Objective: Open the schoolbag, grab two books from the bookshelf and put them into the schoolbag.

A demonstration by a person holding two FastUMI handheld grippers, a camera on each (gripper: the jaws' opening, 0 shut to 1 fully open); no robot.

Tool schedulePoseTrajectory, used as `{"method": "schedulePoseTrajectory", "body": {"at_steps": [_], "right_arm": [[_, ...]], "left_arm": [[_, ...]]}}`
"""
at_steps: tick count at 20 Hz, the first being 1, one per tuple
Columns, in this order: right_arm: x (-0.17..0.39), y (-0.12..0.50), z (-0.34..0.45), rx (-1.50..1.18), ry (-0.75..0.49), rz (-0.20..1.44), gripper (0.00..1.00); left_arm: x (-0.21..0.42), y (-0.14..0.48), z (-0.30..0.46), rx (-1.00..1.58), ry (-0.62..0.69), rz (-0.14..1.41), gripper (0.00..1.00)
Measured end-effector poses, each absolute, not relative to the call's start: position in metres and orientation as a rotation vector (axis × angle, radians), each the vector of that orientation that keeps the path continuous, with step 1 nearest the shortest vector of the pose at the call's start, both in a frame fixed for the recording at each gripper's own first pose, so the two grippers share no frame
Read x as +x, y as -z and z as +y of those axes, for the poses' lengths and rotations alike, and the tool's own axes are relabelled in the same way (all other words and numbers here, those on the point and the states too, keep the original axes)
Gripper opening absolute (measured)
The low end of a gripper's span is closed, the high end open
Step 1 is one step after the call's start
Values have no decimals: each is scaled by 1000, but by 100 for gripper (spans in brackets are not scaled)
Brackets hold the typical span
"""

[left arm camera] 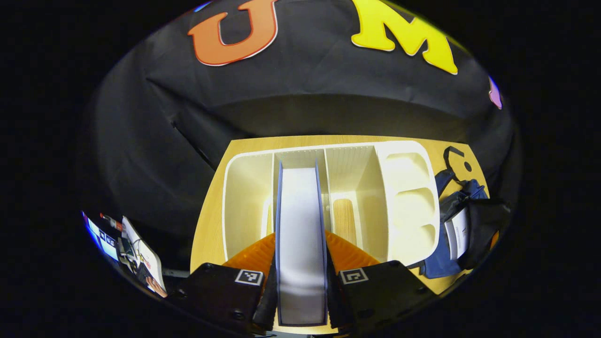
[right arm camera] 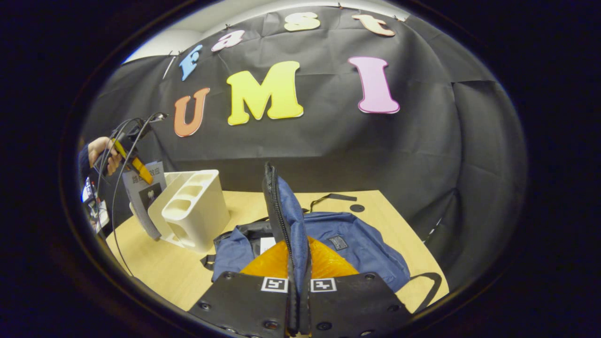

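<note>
White bookshelf point(left arm camera: 404, 206) | left tongs point(left arm camera: 300, 286) pinch book point(left arm camera: 300, 234) | right tongs point(right arm camera: 299, 300) pinch schoolbag flap point(right arm camera: 286, 220)

A light wooden bench point(right arm camera: 375, 206) stands against the black cloth wall point(right arm camera: 422, 155). Past the bench's left edge, low down, lies a clutter of papers and cables point(left arm camera: 134, 253).
</note>
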State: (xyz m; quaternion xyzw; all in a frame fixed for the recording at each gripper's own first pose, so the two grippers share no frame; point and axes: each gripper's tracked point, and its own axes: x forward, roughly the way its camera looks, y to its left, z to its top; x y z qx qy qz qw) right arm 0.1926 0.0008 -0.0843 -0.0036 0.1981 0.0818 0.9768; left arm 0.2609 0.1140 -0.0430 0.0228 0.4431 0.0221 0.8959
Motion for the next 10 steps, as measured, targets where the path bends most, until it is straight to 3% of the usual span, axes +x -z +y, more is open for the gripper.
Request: {"method": "schedulePoseTrajectory", "body": {"at_steps": [10], "right_arm": [[192,88,2,-4,-162,404,5]], "left_arm": [[167,37,120,-164,-42,817,44]]}}
